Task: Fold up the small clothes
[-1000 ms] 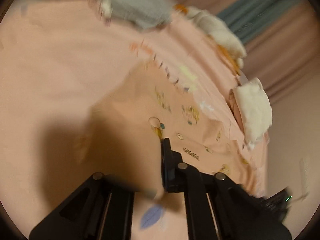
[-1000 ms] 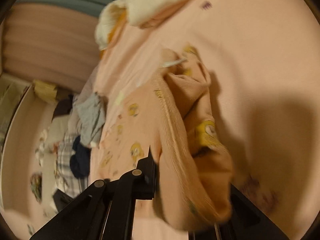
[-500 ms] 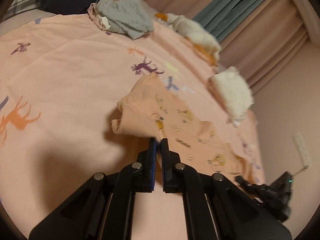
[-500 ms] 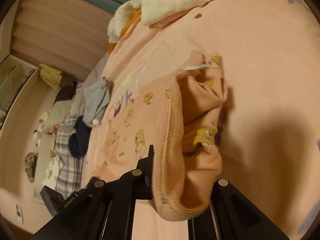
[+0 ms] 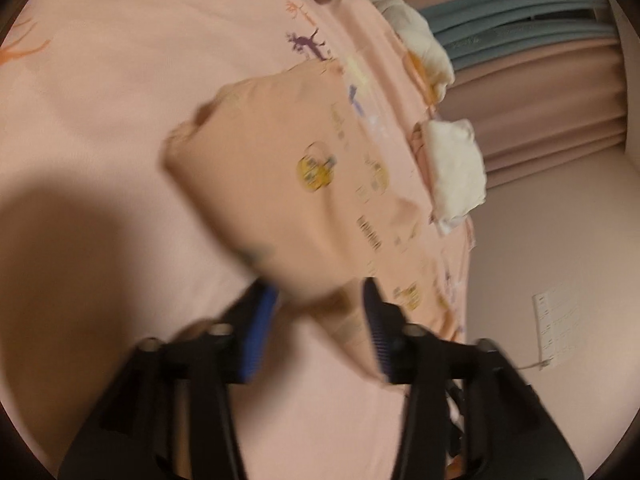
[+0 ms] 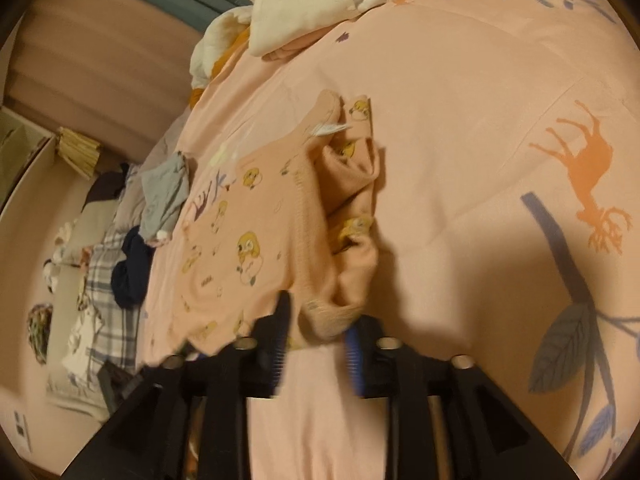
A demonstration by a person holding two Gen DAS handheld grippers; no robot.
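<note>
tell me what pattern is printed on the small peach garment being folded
Small yellow cartoon chick-like characters scattered over the small peach garment, clearest in the right wrist view.

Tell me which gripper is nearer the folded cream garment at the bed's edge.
Probably the left. The left gripper has the folded cream garment just ahead to its right; from the right gripper that garment lies far across the bed.

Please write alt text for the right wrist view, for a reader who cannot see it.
The right gripper, whose jaws have just been opening, stands with a bunched corner of a peach printed garment between its fingers; the garment lies half folded on a pink bedspread with deer prints. Cream clothes and a grey garment lie farther along the bed.
</note>
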